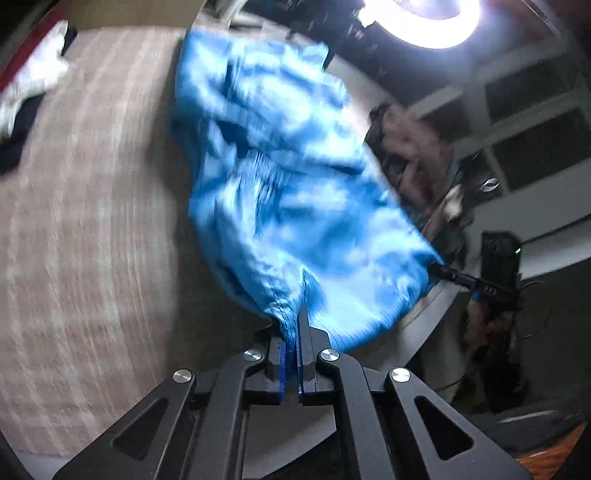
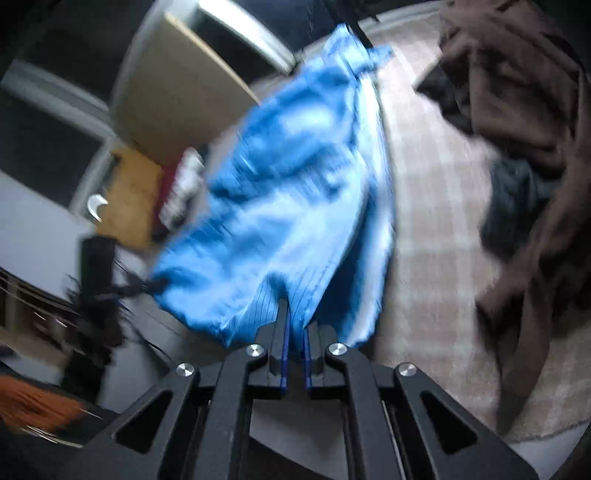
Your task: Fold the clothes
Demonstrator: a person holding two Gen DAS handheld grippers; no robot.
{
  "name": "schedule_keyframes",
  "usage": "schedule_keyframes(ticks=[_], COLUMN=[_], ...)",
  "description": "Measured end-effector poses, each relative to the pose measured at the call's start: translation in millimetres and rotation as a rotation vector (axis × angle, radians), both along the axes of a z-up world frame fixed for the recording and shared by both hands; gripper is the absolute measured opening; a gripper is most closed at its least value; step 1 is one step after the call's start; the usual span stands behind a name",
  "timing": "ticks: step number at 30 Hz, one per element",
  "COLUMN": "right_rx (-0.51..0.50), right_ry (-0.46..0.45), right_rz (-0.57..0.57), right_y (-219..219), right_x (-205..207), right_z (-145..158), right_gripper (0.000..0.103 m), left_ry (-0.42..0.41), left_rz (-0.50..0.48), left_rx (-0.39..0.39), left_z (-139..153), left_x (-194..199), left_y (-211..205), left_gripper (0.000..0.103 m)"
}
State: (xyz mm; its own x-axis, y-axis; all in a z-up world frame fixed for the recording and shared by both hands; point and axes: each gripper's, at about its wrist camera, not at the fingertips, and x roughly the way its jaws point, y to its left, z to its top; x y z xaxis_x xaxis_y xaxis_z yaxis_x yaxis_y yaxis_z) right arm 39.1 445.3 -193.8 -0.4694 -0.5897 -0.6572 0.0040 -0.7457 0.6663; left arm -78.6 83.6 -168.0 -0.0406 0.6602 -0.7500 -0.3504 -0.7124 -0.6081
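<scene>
Blue garment (image 1: 280,177) hangs stretched above the pale bench (image 1: 92,221), left tool (image 1: 293,325) and right tool (image 2: 293,325) each clamped on an edge.

A pale striped rug (image 1: 92,229) spread across the floor, its bands blurred, and a round ceiling light (image 1: 424,18) blazed white overhead — the brightest thing in the room. Behind it stood a white shelving unit (image 1: 517,122) with dark compartments, dim and only half readable. On the other side a big tan board (image 2: 177,92) leaned against the wall beside a smaller yellowish panel (image 2: 129,195) — and a dark window with a pale frame (image 2: 48,122) filled the left edge.
</scene>
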Motion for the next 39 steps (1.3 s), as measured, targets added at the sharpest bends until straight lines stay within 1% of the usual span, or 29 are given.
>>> schedule_keyframes(ticks=[2, 4, 7, 9, 11, 13, 15, 19, 21, 25, 29, 32, 33, 34, 35, 36, 37, 38, 39], right_rx=[-0.066, -0.115, -0.142, -0.14, -0.158, -0.196, -0.186, -0.189, -0.159, -0.112, -0.074, -0.097, -0.101, -0.096, -0.09, -0.081, -0.071, -0.058, -0.045], right_ry=[0.052, 0.094, 0.133, 0.15, 0.139, 0.119, 0.1, 0.029, 0.007, -0.041, -0.084, -0.114, -0.123, -0.129, -0.13, -0.12, -0.11, -0.096, -0.083], right_rz=[-0.026, -0.047, -0.08, -0.096, -0.128, -0.163, -0.185, -0.222, -0.224, -0.207, -0.191, -0.178, -0.173, -0.166, -0.158, -0.15, -0.139, -0.122, -0.105], right_y=[10, 21, 31, 35, 44, 54, 60, 71, 73, 76, 80, 82, 83, 84, 84, 84, 84, 82, 80], right_x=[-16, -39, -86, -119, -151, -183, -212, -267, -289, -324, -341, -343, -343, -340, -336, -331, -326, -320, -314], right_z=[24, 44, 66, 75, 73, 66, 57, 26, 11, -18, -39, -47, -48, -45, -42, -37, -32, -28, -24], right_gripper=[0.005, 0.005, 0.005, 0.005, 0.005, 0.005, 0.005, 0.005, 0.004, 0.004, 0.004, 0.008, 0.008, 0.012, 0.015, 0.02, 0.031, 0.037, 0.046], left_ry=[0.031, 0.082, 0.143, 0.165, 0.157, 0.142, 0.114, 0.049, 0.025, -0.03, -0.102, -0.137, -0.133, -0.128, -0.117, -0.105, -0.088, -0.074, -0.064], left_rz=[0.018, 0.025, 0.037, 0.048, 0.065, 0.081, 0.087, 0.104, 0.106, 0.108, 0.115, 0.12, 0.12, 0.121, 0.124, 0.124, 0.118, 0.113, 0.107], left_rx=[0.041, 0.065, 0.096, 0.104, 0.108, 0.108, 0.114, 0.105, 0.091, 0.063, 0.038, 0.029, 0.036, 0.042, 0.042, 0.043, 0.046, 0.047, 0.047], left_z=[23, 47, 70, 78, 75, 68, 52, 16, -2, -42, -79, -87, -85, -81, -75, -67, -56, -48, -42], left_x=[-25, -58, -105, -143, -178, -209, -243, -289, -309, -346, -371, -372, -369, -366, -361, -355, -349, -342, -334], left_y=[-2, -4, 1, 7, 13, 17, 22, 29, 35, 46, 53, 53, 51, 48, 43, 39, 36, 33, 30], left_gripper=[0.002, 0.002, 0.002, 0.001, 0.001, 0.001, 0.001, 0.001, 0.001, 0.001, 0.003, 0.007, 0.015, 0.021, 0.032, 0.039, 0.042, 0.047, 0.05])
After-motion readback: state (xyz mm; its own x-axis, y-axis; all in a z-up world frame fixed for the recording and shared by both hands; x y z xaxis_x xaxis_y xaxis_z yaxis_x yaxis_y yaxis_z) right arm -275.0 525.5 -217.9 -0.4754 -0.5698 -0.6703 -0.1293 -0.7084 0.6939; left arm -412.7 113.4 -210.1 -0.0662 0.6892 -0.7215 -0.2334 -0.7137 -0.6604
